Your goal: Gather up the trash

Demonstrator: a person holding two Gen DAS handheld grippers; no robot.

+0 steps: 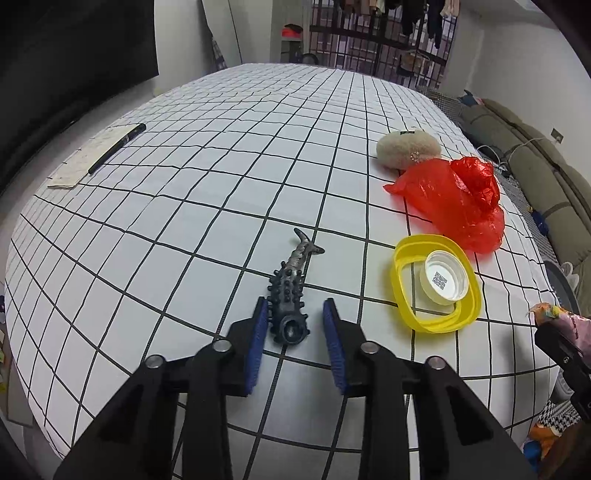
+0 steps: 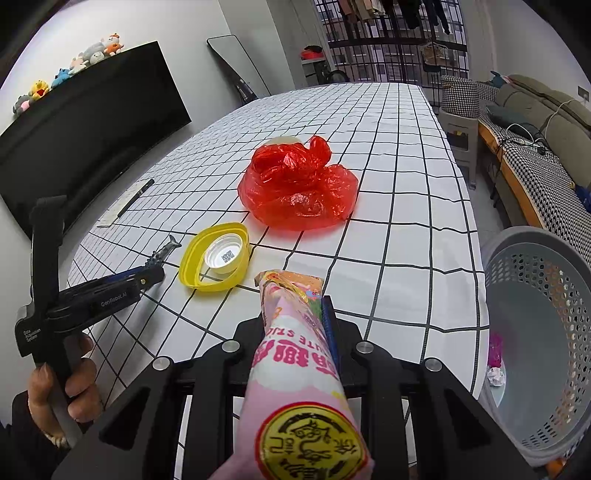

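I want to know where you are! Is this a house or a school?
Most likely a home living room: a sofa along the wall, a big dark TV topped with plush toys, and clothes hanging by the window.

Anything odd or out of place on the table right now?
Nothing spilled or broken. The white cap lies upside down inside the yellow ring; the red plastic bag sits crumpled. The spiky dark toy lies between the open left gripper's fingers, ungrasped.
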